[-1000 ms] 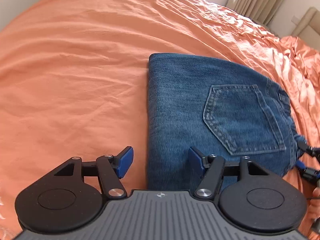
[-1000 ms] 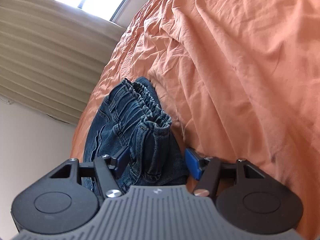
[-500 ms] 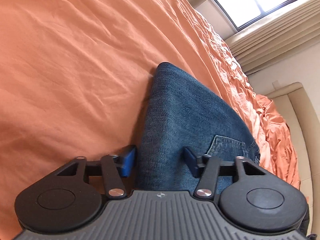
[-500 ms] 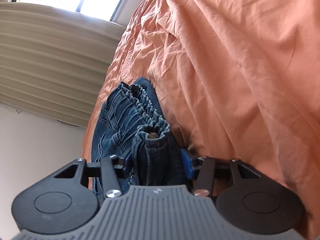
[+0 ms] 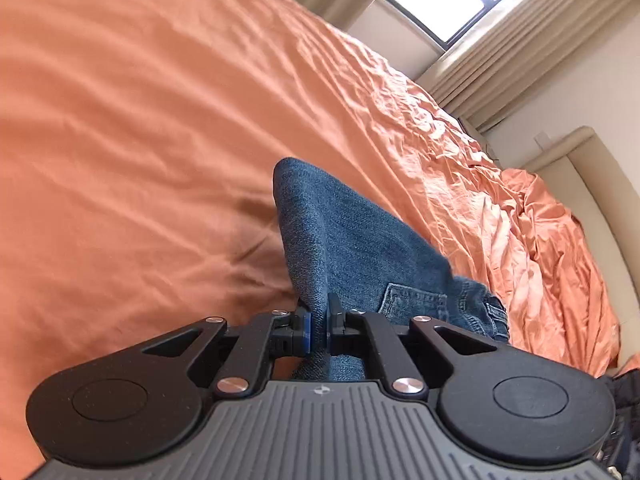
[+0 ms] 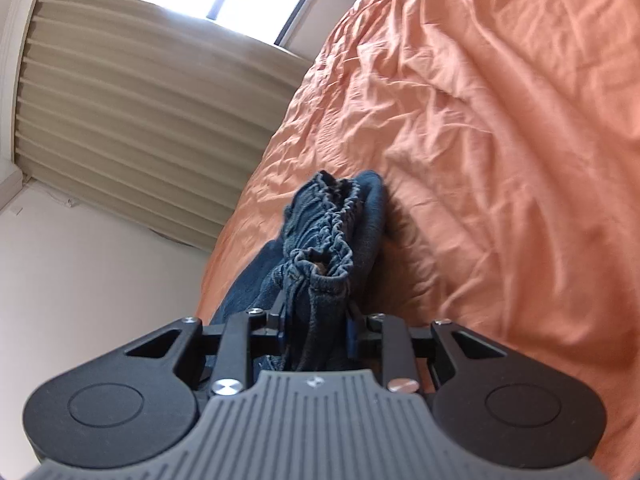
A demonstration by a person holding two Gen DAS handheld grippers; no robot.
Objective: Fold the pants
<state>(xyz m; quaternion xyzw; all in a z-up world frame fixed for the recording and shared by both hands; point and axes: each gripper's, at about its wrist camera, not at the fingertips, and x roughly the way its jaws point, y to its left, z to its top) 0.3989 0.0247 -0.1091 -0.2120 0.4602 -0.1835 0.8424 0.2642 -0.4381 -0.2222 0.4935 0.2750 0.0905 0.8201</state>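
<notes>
My left gripper [image 5: 318, 326] has its jaws pinched on the folded edge of the jeans [image 5: 360, 248], low centre of frame. My right gripper [image 6: 316, 326] clamps the gathered waistband [image 6: 332, 224]. The jeans lie on the orange bed [image 5: 140, 140]. I read no labels.

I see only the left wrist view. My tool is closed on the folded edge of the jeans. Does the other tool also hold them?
Observer: Yes. The right tool is shut on the jeans, at the bunched layers of the waist end.
Operator: Which part shows beyond its fingers?
Observer: The gathered elastic waistband, standing up from the orange bedsheet.
Operator: Is a pocket visible there?
Observer: No. The back pocket shows only in your view, right of the left tool.
</notes>
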